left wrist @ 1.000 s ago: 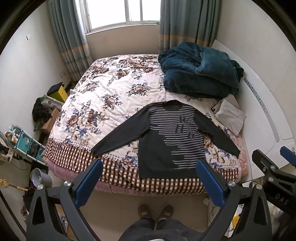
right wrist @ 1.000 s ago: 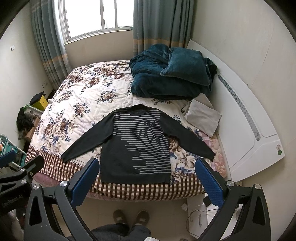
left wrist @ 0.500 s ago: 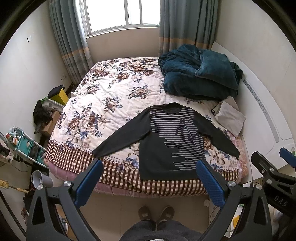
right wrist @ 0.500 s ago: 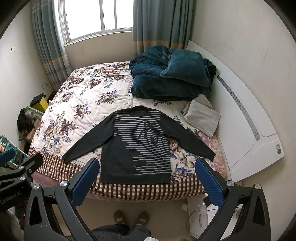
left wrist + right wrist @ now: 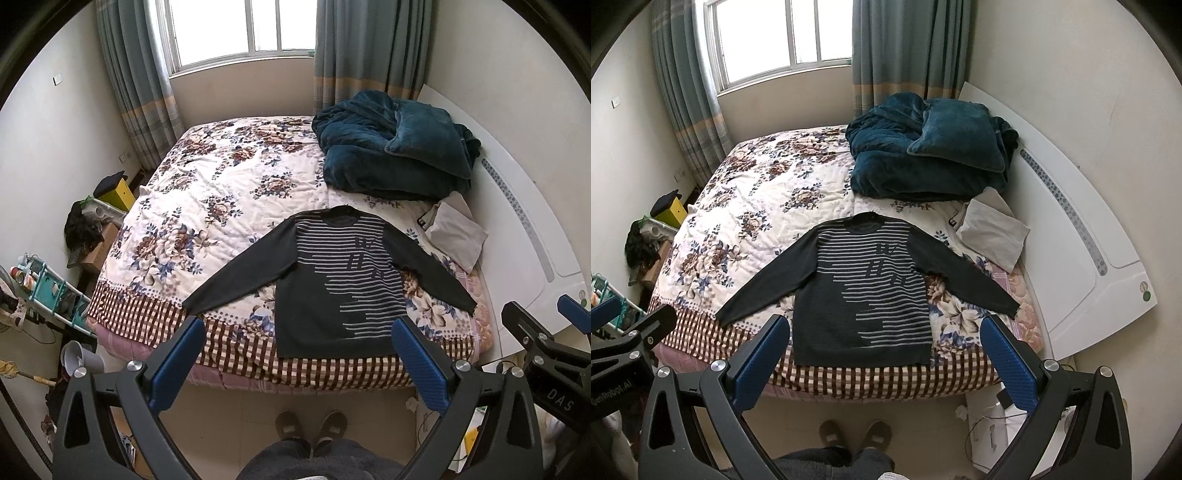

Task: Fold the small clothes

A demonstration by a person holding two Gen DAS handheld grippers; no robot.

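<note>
A dark long-sleeved sweater with pale stripes (image 5: 332, 284) lies flat on the bed, sleeves spread, hem at the near edge; it also shows in the right wrist view (image 5: 864, 295). My left gripper (image 5: 299, 332) is open and empty, held high above the floor in front of the bed. My right gripper (image 5: 884, 330) is open and empty, level with it on the right. Both are well short of the sweater.
The bed has a floral quilt (image 5: 221, 206) with a checked border. A teal blanket (image 5: 395, 147) is heaped at the far right, with a grey pillow (image 5: 454, 236) beside the white headboard (image 5: 1082, 236). Boxes and a rack (image 5: 48, 291) crowd the floor on the left.
Both views have drawn back and risen slightly; the sweater looks a little smaller and farther. Both grippers stay open. The sweater has not moved.
</note>
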